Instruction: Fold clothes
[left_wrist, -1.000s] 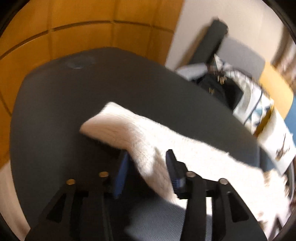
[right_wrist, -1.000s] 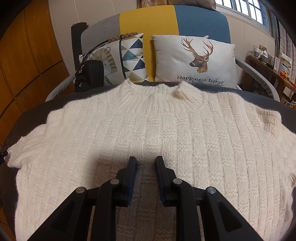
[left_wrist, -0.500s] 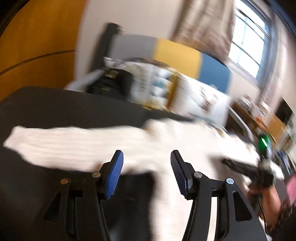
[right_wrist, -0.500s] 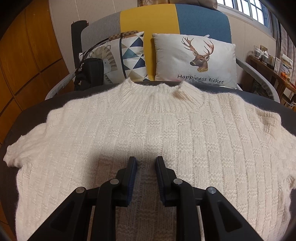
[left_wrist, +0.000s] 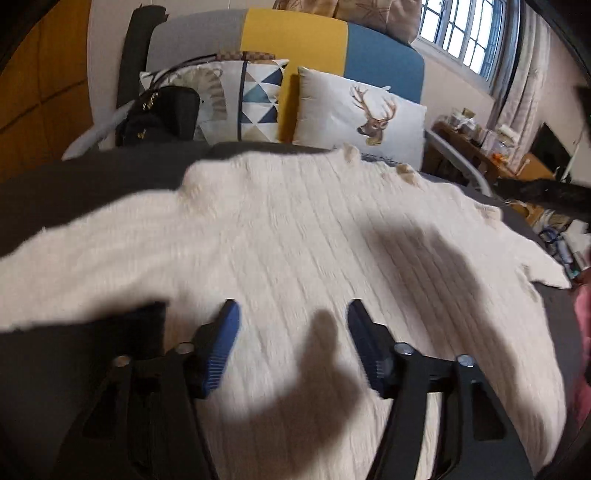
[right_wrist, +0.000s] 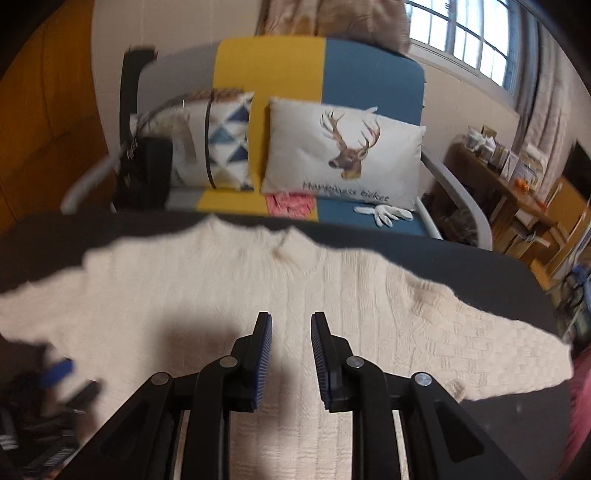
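A cream knitted sweater (left_wrist: 295, 229) lies spread flat on the dark table (left_wrist: 74, 177), collar toward the sofa and sleeves out to both sides. My left gripper (left_wrist: 291, 308) hovers over the sweater's lower body. Its jaws are opening wide and nothing is between the blue pads. My right gripper (right_wrist: 291, 319) hangs above the middle of the sweater (right_wrist: 258, 295). A narrow gap shows between its pads, with nothing held. The left gripper (right_wrist: 55, 373) appears blurred at the lower left of the right wrist view, by the left sleeve.
Behind the table (right_wrist: 443, 254) stands a grey, yellow and blue sofa (right_wrist: 369, 74). On it are a deer pillow (right_wrist: 343, 155), a triangle-patterned pillow (left_wrist: 255, 99) and a black handbag (left_wrist: 159, 114). A cluttered wooden sideboard (right_wrist: 509, 177) is at the right.
My left gripper swung from the left sleeve, which lay between its jaws, to over the sweater's body, and its jaws widened. My right gripper rose away from the sweater, its gap unchanged.
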